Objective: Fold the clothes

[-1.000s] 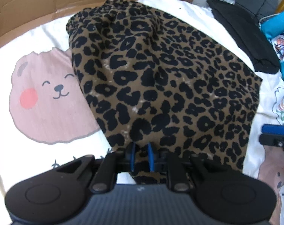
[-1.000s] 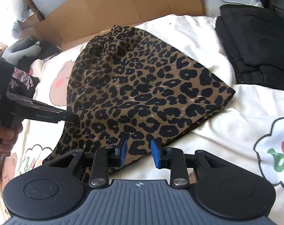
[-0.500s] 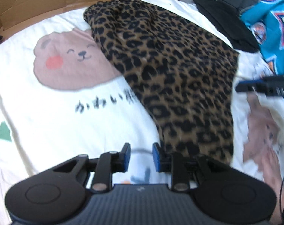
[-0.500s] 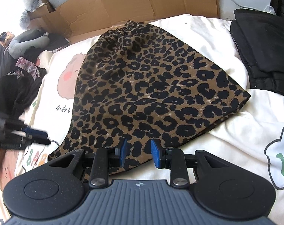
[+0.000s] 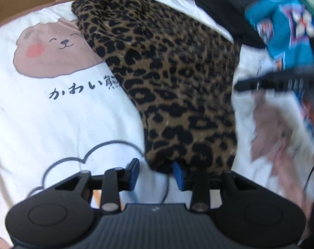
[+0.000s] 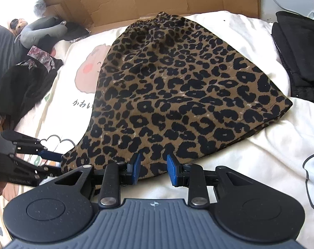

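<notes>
Partly hidden, the leopard skirt's [image 6: 177, 95] near hem lies behind both spread claws: left gripper [image 5: 157, 173] at its corner, right gripper [image 6: 153, 169] empty, on a soft white bedsheet [image 5: 53, 124].

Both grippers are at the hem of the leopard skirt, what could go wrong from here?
The left gripper sits at the leopard skirt's very corner, so it may catch only one layer. The right gripper could pinch the bedsheet along with the hem. Nearby black clothes might get dragged into the fold.
</notes>
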A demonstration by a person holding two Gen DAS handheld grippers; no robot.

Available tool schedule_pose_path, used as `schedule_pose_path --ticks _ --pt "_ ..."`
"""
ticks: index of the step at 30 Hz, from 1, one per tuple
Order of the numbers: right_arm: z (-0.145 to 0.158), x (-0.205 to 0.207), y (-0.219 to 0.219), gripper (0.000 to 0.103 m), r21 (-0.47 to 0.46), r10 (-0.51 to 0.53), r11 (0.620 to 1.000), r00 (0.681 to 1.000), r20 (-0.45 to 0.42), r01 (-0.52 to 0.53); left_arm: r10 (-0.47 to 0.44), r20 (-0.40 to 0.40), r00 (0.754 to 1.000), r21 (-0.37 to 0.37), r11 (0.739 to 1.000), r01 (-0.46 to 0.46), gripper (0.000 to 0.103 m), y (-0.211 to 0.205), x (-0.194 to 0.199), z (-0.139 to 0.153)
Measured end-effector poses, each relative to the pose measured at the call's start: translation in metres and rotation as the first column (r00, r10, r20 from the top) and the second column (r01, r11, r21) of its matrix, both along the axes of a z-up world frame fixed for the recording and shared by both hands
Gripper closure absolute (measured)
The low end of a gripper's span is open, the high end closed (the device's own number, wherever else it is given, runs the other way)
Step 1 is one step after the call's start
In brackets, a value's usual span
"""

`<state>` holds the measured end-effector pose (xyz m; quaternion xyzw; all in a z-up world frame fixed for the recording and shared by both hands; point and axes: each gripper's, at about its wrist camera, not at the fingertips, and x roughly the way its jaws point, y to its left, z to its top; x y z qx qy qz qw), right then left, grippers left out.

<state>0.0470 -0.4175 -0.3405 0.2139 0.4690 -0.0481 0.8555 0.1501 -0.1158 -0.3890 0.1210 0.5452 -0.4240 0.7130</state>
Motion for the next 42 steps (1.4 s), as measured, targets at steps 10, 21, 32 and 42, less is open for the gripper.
schedule_pose_path --ticks 10,21,32,42 --pt "0.004 0.01 0.018 0.072 0.011 0.075 0.997 0.997 0.016 -0.075 0.259 -0.21 0.943 -0.132 0.948 -0.29 0.066 0.029 0.018 -0.03" --pt "-0.005 0.01 0.017 0.072 0.028 0.07 0.997 0.997 -0.012 -0.07 0.351 -0.299 0.887 -0.195 0.888 -0.417 0.1 0.058 0.019 -0.029" --pt "-0.011 0.002 0.008 0.072 0.053 0.043 0.998 0.999 -0.011 -0.042 0.342 -0.303 0.889 -0.191 0.893 -0.408 0.097 0.061 0.027 0.005" --pt "-0.006 -0.006 -0.007 0.072 0.04 0.003 0.999 1.0 -0.002 -0.003 0.191 -0.289 0.938 -0.277 0.921 -0.273 0.086 -0.016 0.019 0.01"
